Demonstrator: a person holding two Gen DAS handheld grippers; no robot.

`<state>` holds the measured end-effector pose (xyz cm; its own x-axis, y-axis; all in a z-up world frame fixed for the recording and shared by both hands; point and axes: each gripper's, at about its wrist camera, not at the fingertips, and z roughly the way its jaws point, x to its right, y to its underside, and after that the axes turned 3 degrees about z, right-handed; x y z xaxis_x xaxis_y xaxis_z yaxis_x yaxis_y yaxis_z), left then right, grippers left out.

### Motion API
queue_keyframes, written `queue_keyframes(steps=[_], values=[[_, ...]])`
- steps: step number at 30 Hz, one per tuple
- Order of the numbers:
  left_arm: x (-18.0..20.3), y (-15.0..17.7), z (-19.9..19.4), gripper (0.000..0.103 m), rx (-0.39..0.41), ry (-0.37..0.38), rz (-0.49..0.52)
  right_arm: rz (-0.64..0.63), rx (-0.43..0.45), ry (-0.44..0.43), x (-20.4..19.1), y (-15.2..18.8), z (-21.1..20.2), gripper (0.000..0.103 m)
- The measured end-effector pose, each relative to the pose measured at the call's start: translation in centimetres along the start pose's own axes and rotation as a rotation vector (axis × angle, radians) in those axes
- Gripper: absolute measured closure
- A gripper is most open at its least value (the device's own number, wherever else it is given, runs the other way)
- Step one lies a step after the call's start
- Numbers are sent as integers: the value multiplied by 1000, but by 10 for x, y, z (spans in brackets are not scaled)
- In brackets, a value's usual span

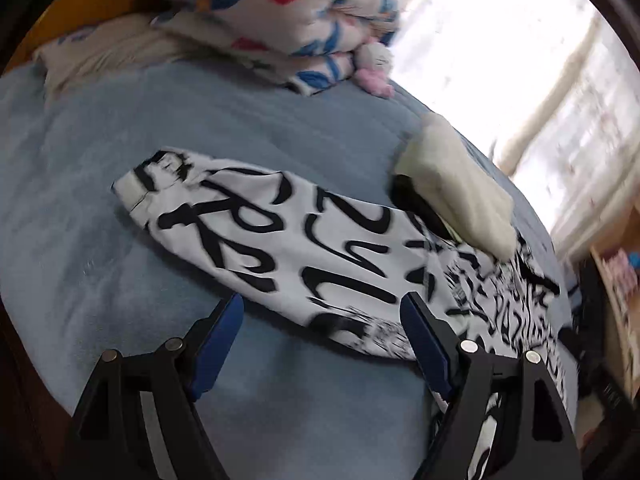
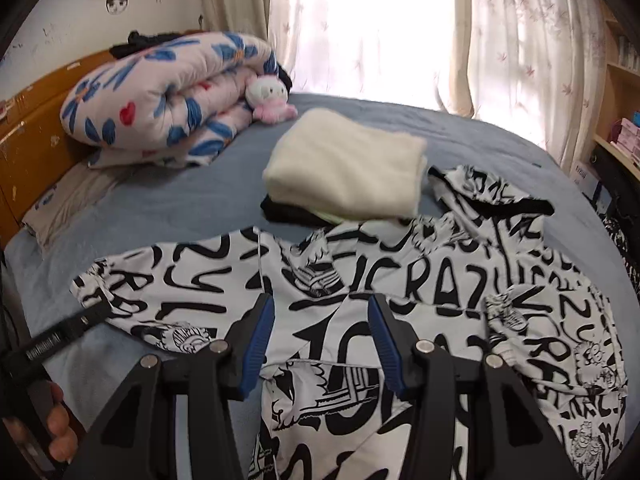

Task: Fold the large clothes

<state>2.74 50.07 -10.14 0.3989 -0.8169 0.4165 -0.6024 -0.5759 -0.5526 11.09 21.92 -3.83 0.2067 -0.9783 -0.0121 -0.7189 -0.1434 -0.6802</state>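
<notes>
Both grippers, left (image 1: 322,344) and right (image 2: 322,344), hang open and empty, so grabbing the hoodie (image 2: 400,300) sleeve (image 1: 260,232) at 11 o'clock could bunch it.

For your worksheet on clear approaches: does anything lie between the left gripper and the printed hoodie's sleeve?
Nothing visible does. The left gripper hangs open right over the sleeve, with only blue bedding around.

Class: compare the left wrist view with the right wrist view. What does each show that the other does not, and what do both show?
Left wrist only: the left gripper, open over a sleeve.
Right wrist only: the right gripper, open over the hoodie, its hood, and a shelf.
Both: the blue bed, cream towel, flowered quilt, soft toy, curtains.
</notes>
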Motion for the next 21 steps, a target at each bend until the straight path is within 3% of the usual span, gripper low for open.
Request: queue_keyframes(steps=[11,19,20,21], values=[[-72,-19,53,24,-33,-107,-163,-18,-111,-4,-9,18,53,54],[-96,-35,91,24,-109,-84,-126,-5,-179,-5,-6,26,85,54],[-97,-37,93,27,-102,-82,-125,-4,-187,-6,-6,27,88,54],[-98,-38,92,47,-91,-87,-125,-3,-194,-8,-6,28,91,54]])
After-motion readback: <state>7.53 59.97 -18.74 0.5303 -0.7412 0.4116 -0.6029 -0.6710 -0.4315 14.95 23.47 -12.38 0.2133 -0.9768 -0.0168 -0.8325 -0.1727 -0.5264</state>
